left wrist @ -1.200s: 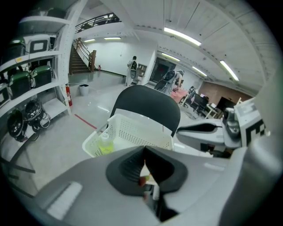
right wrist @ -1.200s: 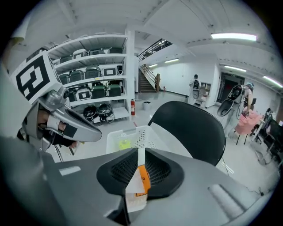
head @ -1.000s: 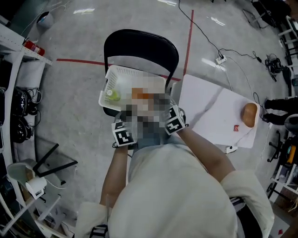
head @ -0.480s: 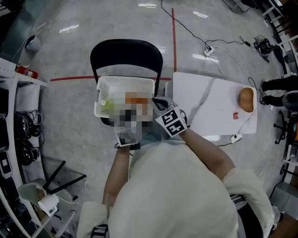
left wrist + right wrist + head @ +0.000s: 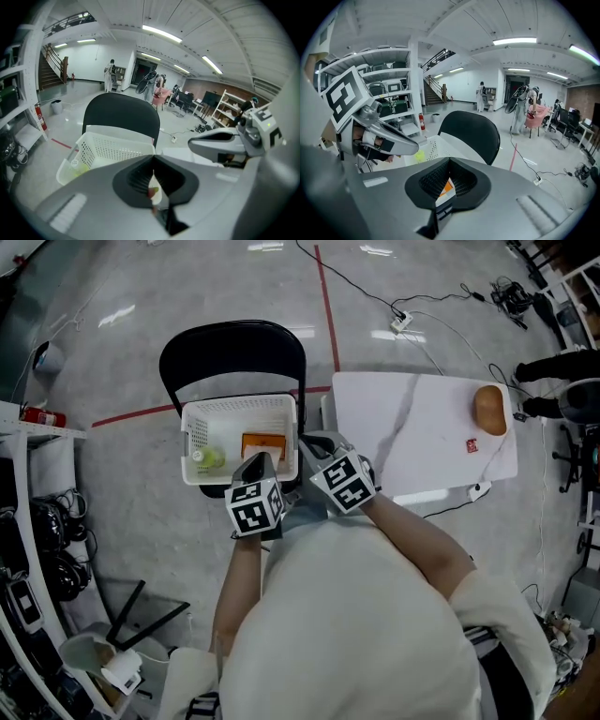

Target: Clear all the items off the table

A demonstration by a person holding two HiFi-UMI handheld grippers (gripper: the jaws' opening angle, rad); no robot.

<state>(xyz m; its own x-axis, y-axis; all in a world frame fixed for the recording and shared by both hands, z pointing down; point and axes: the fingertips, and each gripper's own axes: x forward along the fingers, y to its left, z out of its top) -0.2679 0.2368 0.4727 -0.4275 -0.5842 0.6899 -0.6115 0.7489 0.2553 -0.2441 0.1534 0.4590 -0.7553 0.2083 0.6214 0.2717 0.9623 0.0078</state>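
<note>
left claw [image 5: 256,463] and right claw [image 5: 317,441] pressed together, empty, at near rim of basket [image 5: 239,407] on chair [image 5: 232,345]. loaf [image 5: 490,410] on far end of counter [image 5: 412,423]; tiny red thing [image 5: 472,446] nearby unclear.

I work in a large open laboratory or workshop hall, not a home.

- **Floor:** The floor [image 5: 141,362] is polished grey concrete marked with red tape lines [image 5: 325,296]. Loose cables [image 5: 361,289] run across it to a power strip [image 5: 401,322].
- **Ceiling:** Long strip lights [image 5: 520,41] are fixed to a high white ceiling.
- **Storage:** White shelving racks [image 5: 389,89] at my left hold equipment, with a fire extinguisher [image 5: 422,121] beside them.
- **Far side:** A staircase [image 5: 433,96] rises at the far wall. I also see monitors [image 5: 211,98], open shelves [image 5: 229,110] and several people [image 5: 481,96] standing.
- **Work area:** A white desk [image 5: 412,427] stands alone on the open floor.
</note>
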